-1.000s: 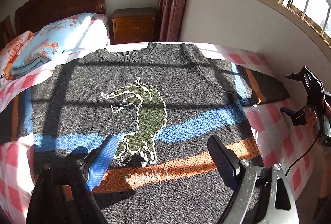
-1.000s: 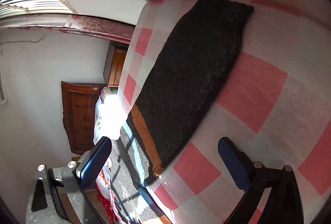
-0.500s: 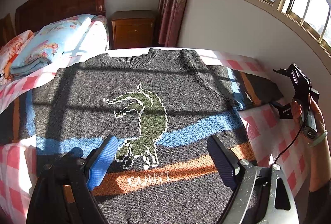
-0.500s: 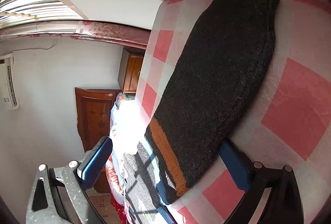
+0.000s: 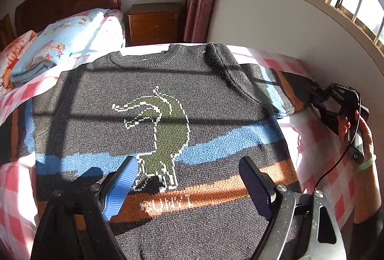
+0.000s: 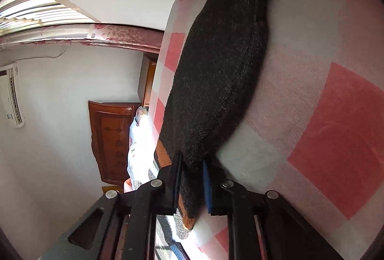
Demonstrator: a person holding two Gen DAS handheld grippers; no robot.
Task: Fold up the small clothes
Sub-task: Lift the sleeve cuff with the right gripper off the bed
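White lettering runs along the orange band near the hem of the dark grey sweater (image 5: 153, 97), below its green dinosaur motif (image 5: 165, 125), but sun glare leaves the letters unreadable. Your left gripper (image 5: 187, 183) hovers above the sweater's lower front with its blue-padded fingers (image 5: 120, 188) spread wide, holding nothing. Your right gripper (image 6: 192, 178) has its fingers pressed onto the sweater's sleeve (image 6: 220, 73), pinching the knit just past the orange stripe; the cuff end lies stretched out beyond them on the pink-and-white checked bedsheet (image 6: 336, 121). The sweater lies spread flat, front up, on that sheet, neckline pointing toward the wooden nightstand (image 5: 153, 20) and a folded floral quilt (image 5: 60, 44).
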